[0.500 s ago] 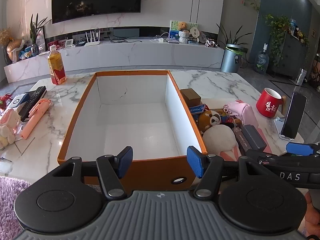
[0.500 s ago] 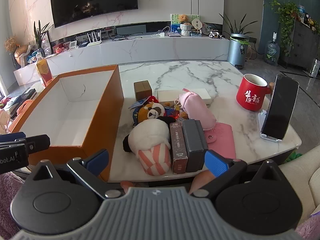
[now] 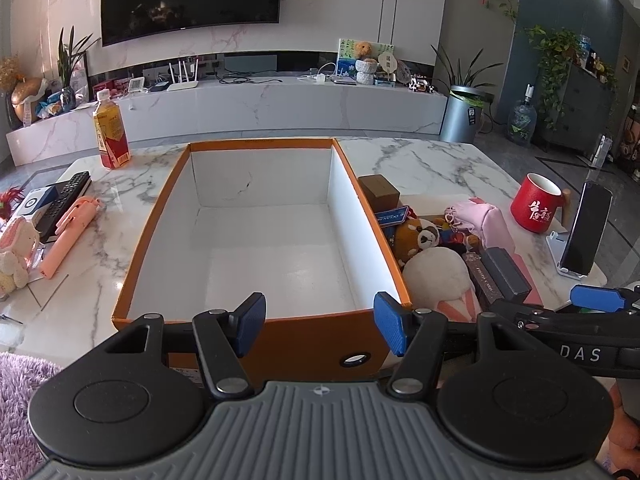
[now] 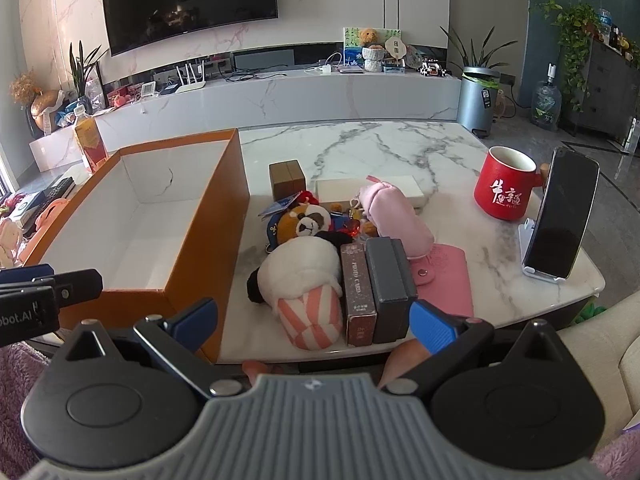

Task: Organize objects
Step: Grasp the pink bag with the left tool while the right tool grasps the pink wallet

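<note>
Open orange box, white inside, plush toys and cases piled beside it

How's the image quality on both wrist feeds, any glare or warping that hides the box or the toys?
Left wrist view: sharp; fisheye bows the orange box edges, soft sheen on its white floor, corners vignetted. Right wrist view: sharp, the plush pile evenly lit, glare only on the marble table and phone.

One orange box, two plush toys, perhaps four small boxes.
</note>
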The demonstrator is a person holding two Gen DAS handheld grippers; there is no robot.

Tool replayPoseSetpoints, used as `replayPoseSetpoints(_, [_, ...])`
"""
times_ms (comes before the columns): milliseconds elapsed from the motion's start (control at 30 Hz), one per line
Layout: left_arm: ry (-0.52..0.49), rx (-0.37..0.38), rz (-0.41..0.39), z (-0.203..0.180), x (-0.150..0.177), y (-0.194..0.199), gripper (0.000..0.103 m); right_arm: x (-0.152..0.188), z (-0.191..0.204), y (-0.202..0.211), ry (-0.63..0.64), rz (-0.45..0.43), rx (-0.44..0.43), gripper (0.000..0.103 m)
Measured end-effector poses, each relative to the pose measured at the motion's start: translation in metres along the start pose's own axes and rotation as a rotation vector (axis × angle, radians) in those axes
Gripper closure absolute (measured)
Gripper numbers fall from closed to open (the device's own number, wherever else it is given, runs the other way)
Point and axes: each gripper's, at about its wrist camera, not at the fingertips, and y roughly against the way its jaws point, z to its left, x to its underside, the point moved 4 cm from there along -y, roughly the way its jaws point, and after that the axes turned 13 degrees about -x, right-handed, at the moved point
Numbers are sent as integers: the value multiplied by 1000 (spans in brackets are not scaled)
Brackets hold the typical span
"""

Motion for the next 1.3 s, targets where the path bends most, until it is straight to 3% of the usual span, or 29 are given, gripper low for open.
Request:
replayPoseSetpoints(100, [-3, 20, 4, -5, -1, -1, 38, 1, -5, 0, -14, 1, -5, 3])
replayPoseSetpoints(567, [-125, 229, 5, -69, -23, -3, 68, -3, -58, -4, -69, 45, 6, 56])
replayPoseSetpoints(633, [-138, 260, 15, -81, -26, -7, 71, -5, -68, -5, -65, 60, 11, 59])
replayPoseSetpoints(733, [-145, 295, 38, -96, -31, -16, 71, -9, -85, -7, -75, 78, 15, 68])
replayPoseSetpoints(900, [-127, 324, 85, -117, -45, -36, 71, -24, -112, -18, -103, 101, 17, 68])
replayPoseSetpoints(1000, [-104, 344, 103, -127, -57, -47, 70, -38, -126, -30, -102, 110, 29, 74])
replayPoseSetpoints(1067, [-96, 341, 108, -136, -66, -56, 65, -49, -135, -40, -104, 111, 21, 79])
replayPoseSetpoints(1300, [-37, 353, 196, -163, -99, -100, 46, -81, -158, -79, -102, 109, 4, 79])
